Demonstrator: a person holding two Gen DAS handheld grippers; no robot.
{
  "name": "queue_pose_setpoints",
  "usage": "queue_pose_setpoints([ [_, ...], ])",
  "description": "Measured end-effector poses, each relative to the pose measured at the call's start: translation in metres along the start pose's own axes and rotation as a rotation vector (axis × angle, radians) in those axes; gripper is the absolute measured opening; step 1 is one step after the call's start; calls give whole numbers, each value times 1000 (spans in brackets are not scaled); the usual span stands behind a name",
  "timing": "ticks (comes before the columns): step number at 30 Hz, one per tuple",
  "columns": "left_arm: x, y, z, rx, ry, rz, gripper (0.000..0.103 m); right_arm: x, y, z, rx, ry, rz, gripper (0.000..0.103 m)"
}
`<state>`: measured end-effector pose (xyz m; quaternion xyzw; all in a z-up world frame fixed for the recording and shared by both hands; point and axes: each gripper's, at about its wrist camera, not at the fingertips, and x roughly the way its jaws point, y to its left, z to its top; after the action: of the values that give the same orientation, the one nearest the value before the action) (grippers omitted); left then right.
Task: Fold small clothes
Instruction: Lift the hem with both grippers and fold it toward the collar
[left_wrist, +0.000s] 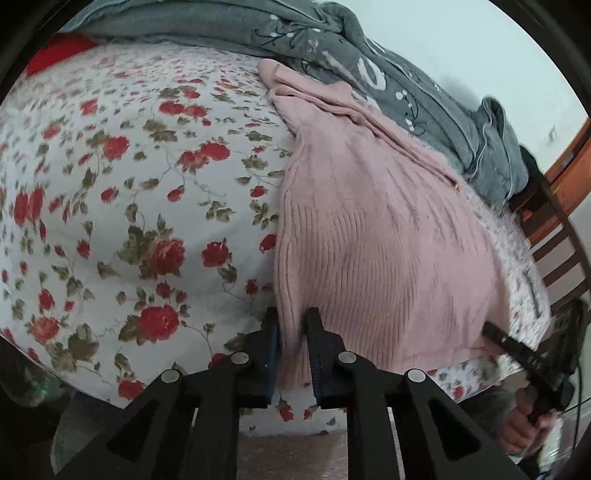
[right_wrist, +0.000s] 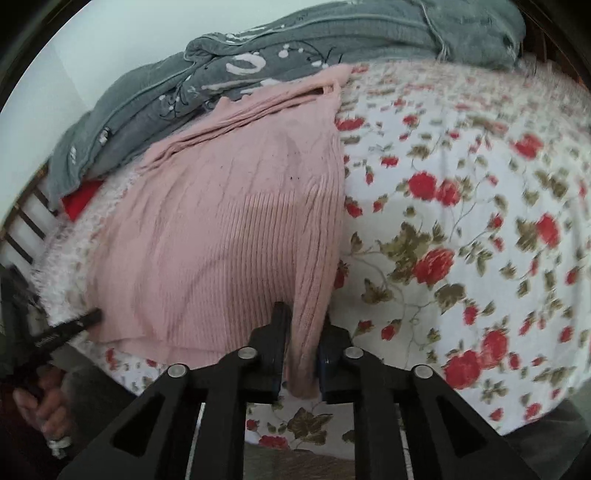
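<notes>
Pink knit sweater lies spread on the floral bed, apparently unfolded (far end bunched against grey bedding). Left gripper and right gripper each pinch a near hem corner, fingers nearly closed. Folding all ahead.

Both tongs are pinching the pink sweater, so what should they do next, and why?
Probably lift both near corners together and carry them toward the grey blanket. The left tongs and right tongs each grip a bottom corner of the pink sweater, which lies flat.
</notes>
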<state>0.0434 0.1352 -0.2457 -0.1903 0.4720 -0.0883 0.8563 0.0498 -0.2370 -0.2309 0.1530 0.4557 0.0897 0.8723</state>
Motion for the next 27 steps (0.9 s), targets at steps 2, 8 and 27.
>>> queue_pose_setpoints([
  [2,0,3,2,-19,10,-14,6,-2,-1,-1,-15,-5,5,5],
  [8,-31,5,19,-33,-29,-92,6,-38,3,11,0,-79,86,5],
  [27,-98,-33,147,-81,-204,-279,6,-84,11,134,180,-198,396,5],
])
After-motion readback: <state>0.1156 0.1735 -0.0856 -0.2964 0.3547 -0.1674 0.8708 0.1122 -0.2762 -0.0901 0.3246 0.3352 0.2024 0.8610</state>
